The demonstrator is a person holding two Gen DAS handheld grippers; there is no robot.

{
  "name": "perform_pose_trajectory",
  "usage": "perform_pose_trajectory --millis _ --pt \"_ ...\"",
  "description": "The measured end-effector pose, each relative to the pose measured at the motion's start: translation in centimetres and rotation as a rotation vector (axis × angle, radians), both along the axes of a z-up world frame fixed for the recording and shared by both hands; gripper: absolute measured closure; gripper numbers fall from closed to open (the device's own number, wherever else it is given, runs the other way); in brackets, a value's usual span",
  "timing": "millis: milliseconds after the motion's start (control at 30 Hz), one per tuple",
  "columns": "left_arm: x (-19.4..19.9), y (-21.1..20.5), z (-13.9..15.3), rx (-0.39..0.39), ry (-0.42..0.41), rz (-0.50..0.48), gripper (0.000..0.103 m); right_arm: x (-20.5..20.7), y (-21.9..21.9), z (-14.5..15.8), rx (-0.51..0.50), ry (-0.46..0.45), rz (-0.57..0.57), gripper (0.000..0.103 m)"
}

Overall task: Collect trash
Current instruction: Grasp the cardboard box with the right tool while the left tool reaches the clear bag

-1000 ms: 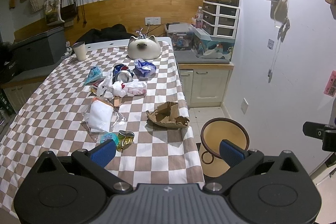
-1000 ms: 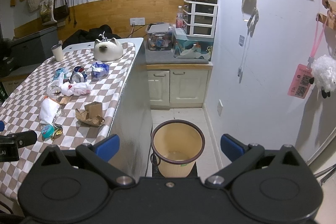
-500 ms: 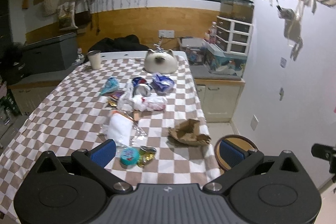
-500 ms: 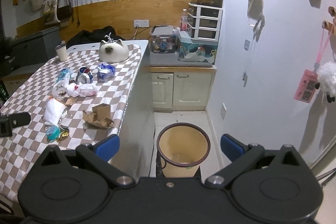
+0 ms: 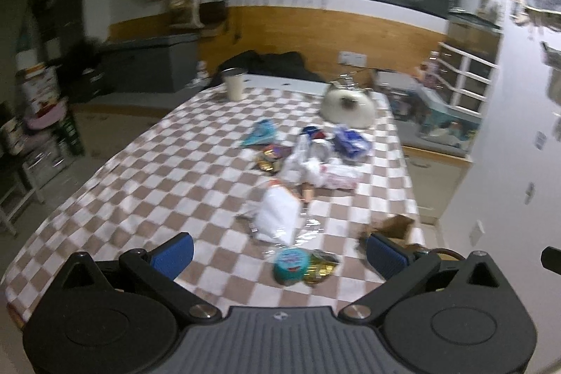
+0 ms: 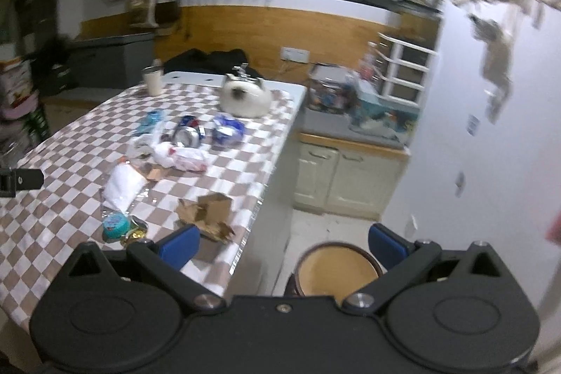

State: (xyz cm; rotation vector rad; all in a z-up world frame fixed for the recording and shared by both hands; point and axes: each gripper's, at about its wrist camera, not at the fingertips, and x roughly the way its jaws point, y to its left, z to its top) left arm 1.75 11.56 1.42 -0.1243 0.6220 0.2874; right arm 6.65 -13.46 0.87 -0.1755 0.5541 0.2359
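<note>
- Left gripper (image 5: 278, 253): jaws spread wide, nothing between the blue pads (image 5: 171, 255); it hovers over the near end of the brown-and-white checked tablecloth (image 5: 147, 184).
- Directly ahead of the left gripper, between its fingers and closest to it: a round teal-lidded tub (image 5: 292, 265) touching a crumpled gold foil wrapper (image 5: 322, 265) on its right.
- Just beyond those lies a white plastic bag with clear film (image 5: 277, 216).
- Farther ahead sits a cluster of litter: a white-and-red plastic wrapper (image 5: 329, 172), a crushed blue drinks can (image 5: 317, 139), a crumpled blue-and-white packet (image 5: 351, 142) and a light-blue triangular wrapper (image 5: 261, 136).
- By the left gripper's right finger, at the table edge, a torn brown cardboard piece (image 5: 394, 228) is partly hidden.
- At the far end of the table: a white cat-shaped ceramic pot (image 5: 347, 107) and a pale cup (image 5: 235, 83).
- Right gripper (image 6: 284, 249): jaws likewise wide apart and empty, held off the table's right edge.
- Below and ahead of the right gripper, between its fingers, a round tan waste bin with dark rim (image 6: 338, 270) stands on the floor, beside the table.
- Ahead-left of the right gripper, the same cardboard piece (image 6: 207, 214) lies just beyond the left pad (image 6: 178, 246); the teal tub (image 6: 114, 224) lies farther left.
- Both views are motion-blurred; fine labelling is illegible.
</note>
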Motion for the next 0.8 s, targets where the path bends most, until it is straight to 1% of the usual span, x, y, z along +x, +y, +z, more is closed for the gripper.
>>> perform_pose_trajectory --millis 167,233,333,433,467,633,733,800 --pt "0.9 1.8 -0.7 -0.039 0.033 0.129 0.000 3.9 2.3 -1.0 -0.014 0.002 0.148 0.000" --pt "1.3 2.3 -1.0 -0.044 0.049 0.185 0.000 5.8 3.3 -1.7 -0.016 0.015 0.218 0.000" --pt "1.9 2.6 -1.3 -0.045 0.065 0.243 0.000 8.6 4.6 -3.1 -0.012 0.034 0.330 0.000" --pt "2.8 2.8 -1.7 -0.046 0.099 0.293 0.000 11.2 6.4 -5.0 -0.051 0.049 0.423 0.000" --pt "3.2 2.9 -1.9 -0.056 0.110 0.309 0.000 12.2 6.9 -5.7 -0.068 0.062 0.453 0.000" --pt "6.1 3.7 -3.2 -0.157 0.183 0.366 0.000 16.1 9.0 -9.6 -0.131 0.141 0.562 0.000" --pt "7.8 4.1 -3.9 -0.178 0.209 0.417 0.000 18.0 9.7 -11.8 -0.163 0.188 0.611 0.000" --pt "9.1 4.4 -4.4 -0.189 0.221 0.429 0.000 19.0 10.1 -12.9 -0.174 0.215 0.635 0.000"
